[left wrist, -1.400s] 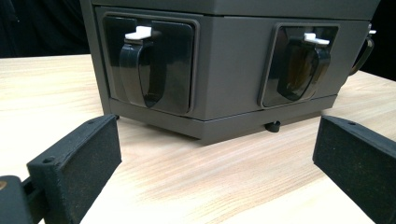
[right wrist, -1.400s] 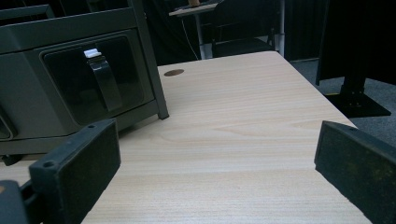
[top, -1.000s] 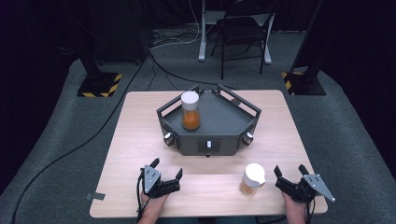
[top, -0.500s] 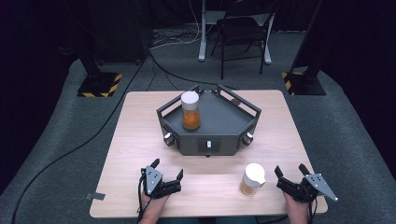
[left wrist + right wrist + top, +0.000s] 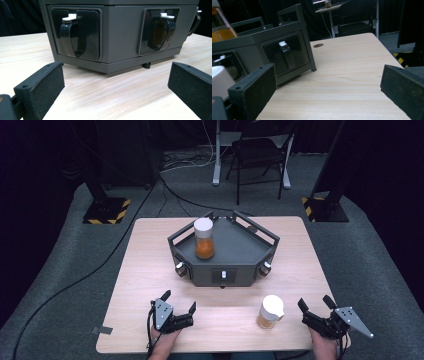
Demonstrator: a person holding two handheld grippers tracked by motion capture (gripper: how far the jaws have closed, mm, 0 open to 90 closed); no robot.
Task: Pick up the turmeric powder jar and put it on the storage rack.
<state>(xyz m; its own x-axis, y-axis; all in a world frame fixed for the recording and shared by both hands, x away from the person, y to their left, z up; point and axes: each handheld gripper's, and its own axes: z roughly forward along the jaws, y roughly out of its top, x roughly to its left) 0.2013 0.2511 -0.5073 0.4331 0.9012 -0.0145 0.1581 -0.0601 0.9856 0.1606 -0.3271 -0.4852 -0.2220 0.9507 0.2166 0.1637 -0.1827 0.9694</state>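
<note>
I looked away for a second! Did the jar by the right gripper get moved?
No. The white-lidded jar stands at the same spot near the table's front edge, just right of the grey tray's front.

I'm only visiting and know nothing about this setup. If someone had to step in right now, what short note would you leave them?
Left gripper: open, holds nothing, rests near the front edge of the table, facing the grey tray.
Right gripper: open, holds nothing, just right of the near jar.
Things: the near jar, white lid and orange contents, stands on the table in front of the tray. A second jar of the same kind stands upright on the tray's left part.
Done: one jar is on the tray.
Left: probably the near jar goes on the tray too; the right gripper is closest, and no grip has been made yet.
</note>
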